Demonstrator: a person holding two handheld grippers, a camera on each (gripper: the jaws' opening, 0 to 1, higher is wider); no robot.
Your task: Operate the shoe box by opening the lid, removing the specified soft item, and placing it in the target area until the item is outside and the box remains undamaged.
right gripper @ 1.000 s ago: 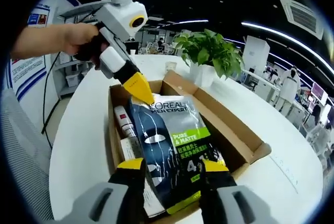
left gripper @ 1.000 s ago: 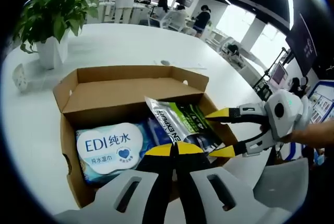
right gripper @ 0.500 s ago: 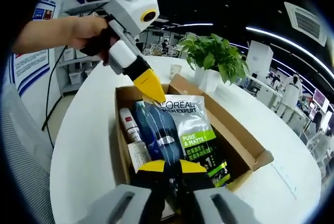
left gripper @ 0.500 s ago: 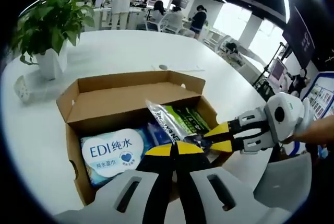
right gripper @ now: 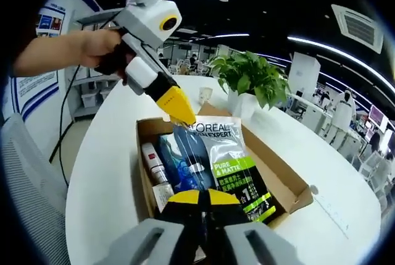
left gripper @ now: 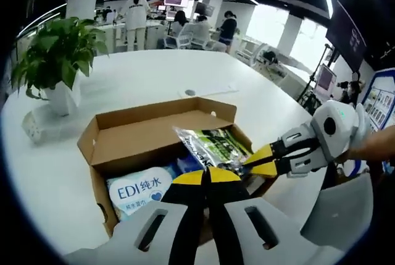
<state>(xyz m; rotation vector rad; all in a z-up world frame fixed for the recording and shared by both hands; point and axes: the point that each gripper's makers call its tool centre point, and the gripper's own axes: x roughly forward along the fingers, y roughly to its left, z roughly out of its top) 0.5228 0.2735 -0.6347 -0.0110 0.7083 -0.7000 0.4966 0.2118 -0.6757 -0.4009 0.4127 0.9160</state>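
Note:
An open brown shoe box (left gripper: 154,117) (right gripper: 281,181) sits on a white round table. A dark L'Oreal pouch (left gripper: 216,144) (right gripper: 231,160) with a green label rises at a slant out of the box. My left gripper (left gripper: 207,175) (right gripper: 177,107) is shut on its top edge by the brand name. At the pouch's lower end my right gripper (right gripper: 199,196) (left gripper: 259,161) is shut on it too. A blue and white pack of wet wipes (left gripper: 139,188) lies in the box beside the pouch. A white tube with a red band (right gripper: 148,154) lies along the box's wall.
A potted green plant (left gripper: 52,55) (right gripper: 247,76) stands on the table (left gripper: 154,70) beyond the box. A small white cup (right gripper: 205,96) is near it. Grey chairs (right gripper: 24,172) (left gripper: 345,215) stand at the table's edge. People work at desks far behind.
My right gripper, open around the pouch's lower end a second ago, has shut on it. Both grippers have risen, and the pouch sits higher out of the box.

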